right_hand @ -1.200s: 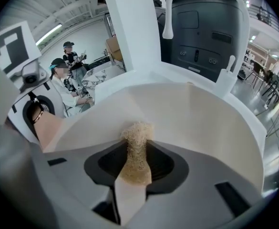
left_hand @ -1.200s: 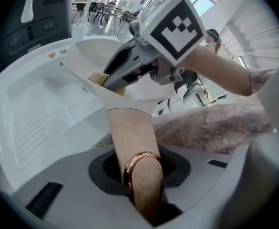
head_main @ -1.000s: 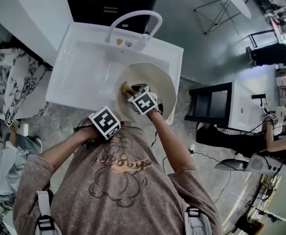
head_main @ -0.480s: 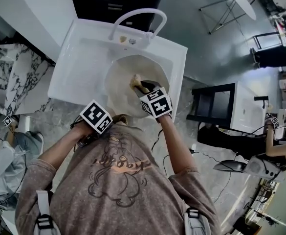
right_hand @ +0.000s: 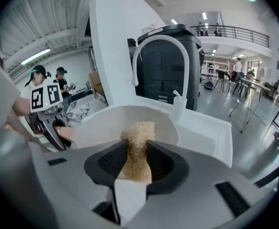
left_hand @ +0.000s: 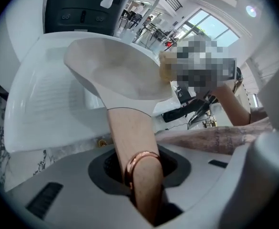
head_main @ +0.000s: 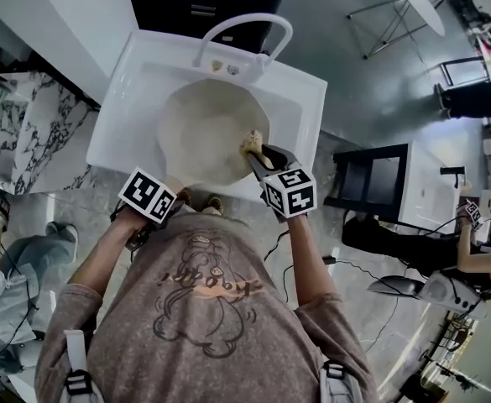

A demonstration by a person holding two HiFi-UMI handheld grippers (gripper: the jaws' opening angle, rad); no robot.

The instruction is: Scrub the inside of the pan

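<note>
Both grippers were clamped: left gripper (left_hand: 140, 175) on pan (head_main: 199, 128) handle (left_hand: 129, 128), right gripper (right_hand: 137, 159) on scrubber (right_hand: 138, 132) at pan's right inner edge. Scrubbing judged underway, approx. midway; rest of inside prob. left.

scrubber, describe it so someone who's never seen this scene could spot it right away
Find the white sink under the arched white faucet; a pale cream pan is held in its basin. Near the pan's right edge, the right gripper pinches the scrubber. It is the only rough, straw-coloured fibrous tuft among smooth white and cream surfaces.
</note>
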